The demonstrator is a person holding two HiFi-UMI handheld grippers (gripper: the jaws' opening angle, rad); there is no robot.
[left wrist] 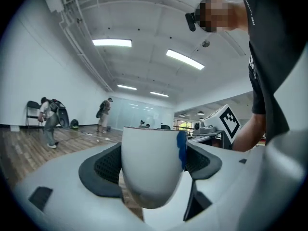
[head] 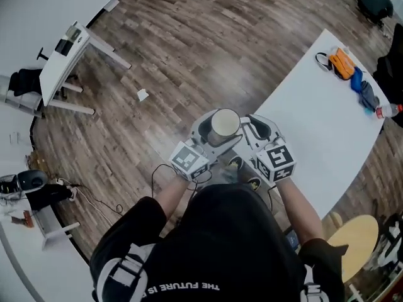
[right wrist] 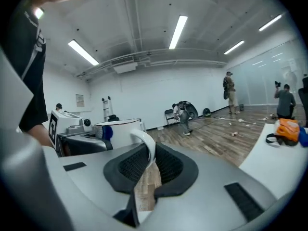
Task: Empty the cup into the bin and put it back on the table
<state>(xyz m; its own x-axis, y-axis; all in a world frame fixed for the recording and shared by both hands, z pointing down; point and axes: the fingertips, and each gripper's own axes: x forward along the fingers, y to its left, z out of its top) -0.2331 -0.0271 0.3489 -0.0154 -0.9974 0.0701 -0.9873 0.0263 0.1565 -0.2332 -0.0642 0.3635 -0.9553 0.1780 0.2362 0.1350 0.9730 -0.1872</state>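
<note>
The person holds the cup in the air at 12 o'clock in front of the chest, upright with its mouth up, above the wooden floor. It does not stand on the white table, which is at 3 o'clock from it. The left gripper is closed around the body of the cup, with one dark pad pressing on each side. The right gripper has its jaws nearly together and pinches the white handle between them. The cup has a blue mark on its side. At 1 o'clock, on the far end of the table, lie an orange thing and a blue thing.
</note>
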